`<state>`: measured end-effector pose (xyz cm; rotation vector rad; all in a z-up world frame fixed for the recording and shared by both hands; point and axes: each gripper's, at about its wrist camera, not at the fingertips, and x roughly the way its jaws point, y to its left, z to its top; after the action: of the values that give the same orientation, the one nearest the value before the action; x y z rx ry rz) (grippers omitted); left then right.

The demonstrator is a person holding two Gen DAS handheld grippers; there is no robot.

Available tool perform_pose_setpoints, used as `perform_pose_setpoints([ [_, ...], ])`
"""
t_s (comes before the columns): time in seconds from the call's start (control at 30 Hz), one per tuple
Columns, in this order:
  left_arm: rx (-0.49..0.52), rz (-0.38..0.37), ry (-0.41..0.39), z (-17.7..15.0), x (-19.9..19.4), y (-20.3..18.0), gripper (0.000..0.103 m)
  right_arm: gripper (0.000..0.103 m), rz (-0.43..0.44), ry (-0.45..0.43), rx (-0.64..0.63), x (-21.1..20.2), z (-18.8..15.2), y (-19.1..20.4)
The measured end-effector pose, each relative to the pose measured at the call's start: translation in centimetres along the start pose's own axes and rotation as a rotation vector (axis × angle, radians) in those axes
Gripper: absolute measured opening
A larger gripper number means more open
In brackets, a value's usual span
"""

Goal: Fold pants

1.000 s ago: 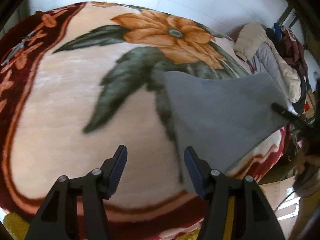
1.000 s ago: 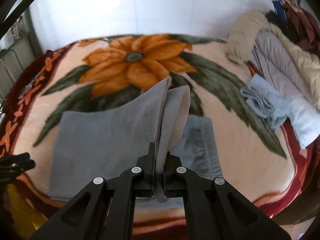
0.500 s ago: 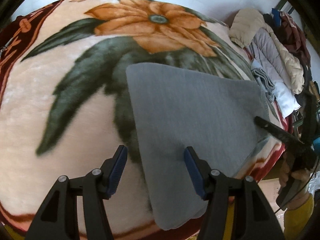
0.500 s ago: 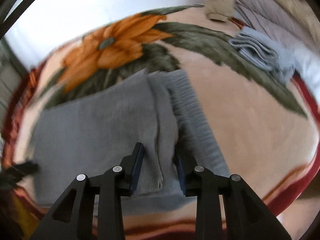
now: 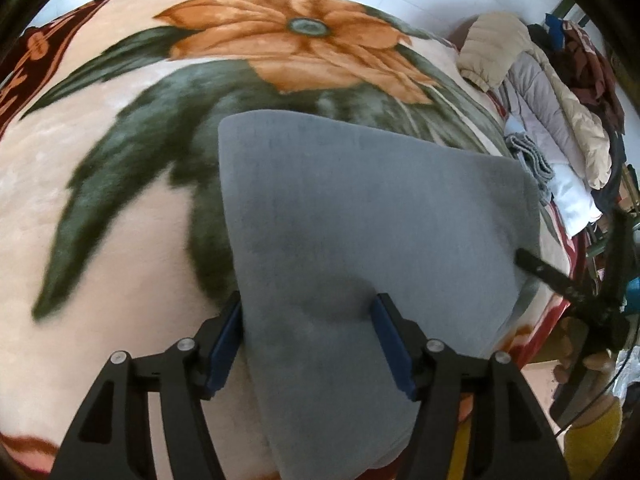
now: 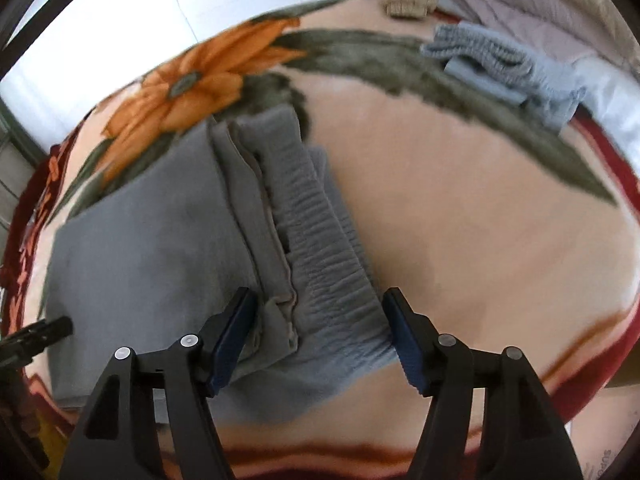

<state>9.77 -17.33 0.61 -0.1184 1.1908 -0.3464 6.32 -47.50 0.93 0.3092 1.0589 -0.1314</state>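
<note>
A: Left wrist view: where are the pants?
B: The grey pants [image 5: 360,240] lie folded on the floral blanket [image 5: 100,200], under the left hand-held gripper [image 5: 310,344], spread wide.
A: The right?
B: The right hand-held gripper [image 6: 320,332] gapes above the waistband [image 6: 320,240]. Jackets [image 5: 540,92] are piled beyond.

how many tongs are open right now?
2. Left tongs open over the grey pants fold edge; right tongs open over their waistband end.
</note>
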Motion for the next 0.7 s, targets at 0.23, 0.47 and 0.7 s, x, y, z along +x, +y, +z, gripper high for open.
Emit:
perform_pose_setpoints([
  [0.23,-0.024,-0.063,-0.009,0.1,0.0,0.2,0.021,0.03,0.124,-0.003,0.047,-0.8,-0.3,-0.4],
  [0.47,-0.02,-0.121,-0.061,0.2,-3.7,0.6,0.016,0.023,0.155,-0.094,0.015,-4.6,-0.1,2.8],
  [0.7,-0.026,-0.07,-0.125,0.4,-10.2,5.0,0.015,0.023,0.262,-0.133,-0.101,-8.2,-1.0,11.1],
])
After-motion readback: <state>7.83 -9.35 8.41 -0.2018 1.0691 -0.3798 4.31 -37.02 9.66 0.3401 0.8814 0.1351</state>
